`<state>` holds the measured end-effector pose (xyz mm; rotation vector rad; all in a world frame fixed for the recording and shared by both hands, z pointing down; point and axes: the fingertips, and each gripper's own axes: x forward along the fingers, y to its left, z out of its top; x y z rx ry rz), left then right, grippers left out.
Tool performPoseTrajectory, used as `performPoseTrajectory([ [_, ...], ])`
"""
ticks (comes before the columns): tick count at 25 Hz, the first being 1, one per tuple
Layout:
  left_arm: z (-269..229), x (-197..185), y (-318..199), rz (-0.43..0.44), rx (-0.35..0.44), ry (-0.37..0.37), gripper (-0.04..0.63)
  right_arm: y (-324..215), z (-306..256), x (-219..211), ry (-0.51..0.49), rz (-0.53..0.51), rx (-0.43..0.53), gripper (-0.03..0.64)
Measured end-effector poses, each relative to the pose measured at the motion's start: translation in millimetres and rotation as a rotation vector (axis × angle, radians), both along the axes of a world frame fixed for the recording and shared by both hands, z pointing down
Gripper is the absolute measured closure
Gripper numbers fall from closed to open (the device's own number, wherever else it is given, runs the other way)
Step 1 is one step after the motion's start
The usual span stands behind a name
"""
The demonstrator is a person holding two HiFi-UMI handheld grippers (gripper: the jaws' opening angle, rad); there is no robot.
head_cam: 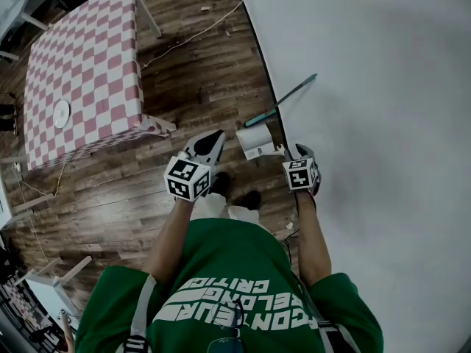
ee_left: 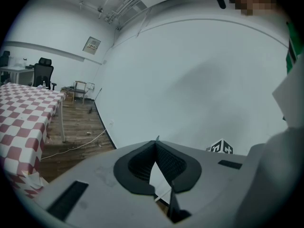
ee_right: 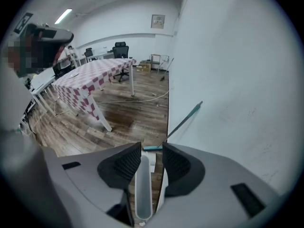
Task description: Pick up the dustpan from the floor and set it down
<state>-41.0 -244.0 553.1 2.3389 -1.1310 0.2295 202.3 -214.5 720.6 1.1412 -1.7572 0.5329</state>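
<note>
Closest to the head camera is the person's green shirt [head_cam: 221, 271]. Its white block lettering is upside down from here, and only "CONTEUR", "BELONG" and "CRITIC" can be read. Both forearms reach forward from it. The left gripper [head_cam: 208, 147] has its jaws closed tip to tip with nothing between them. The right gripper [head_cam: 298, 153] points steeply down with its jaws spread. In the right gripper view the dustpan's white trough-shaped handle [ee_right: 143, 184] runs lengthwise between the pads. It lies close to the left pad, but wood shows between it and the right pad, so it is not clamped. The white dustpan [head_cam: 255, 140] sits on the wooden floor [head_cam: 206, 65] at the foot of the pale wall [head_cam: 383, 123], between the two grippers' tips. Just beyond it a teal-handled pole [head_cam: 283, 101] leans against the wall. The marker cubes [head_cam: 188, 176] carry only black-and-white square patterns, no words. Well apart to the left, a table [head_cam: 88, 43] in a red-and-white checked cloth carries a small white disc [head_cam: 62, 113]. A framed sheet [ee_left: 91, 45] hangs high on the far wall, its print too small to read.
</note>
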Motion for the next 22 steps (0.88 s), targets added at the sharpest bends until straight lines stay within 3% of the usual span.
performPoseTrajectory([
  [6, -7, 15, 8, 0.025, 0.022, 0.002, 0.592, -1, -58, -3, -0.104, 0.067, 0.150, 0.490],
  [11, -15, 26, 15, 0.037, 0.040, 0.001, 0.592, 13, -110, -2, -0.201, 0.129, 0.292, 0.600],
  [22, -38, 48, 46, 0.082, 0.100, 0.000, 0.592, 67, -169, 18, -0.304, 0.143, 0.387, 0.609],
])
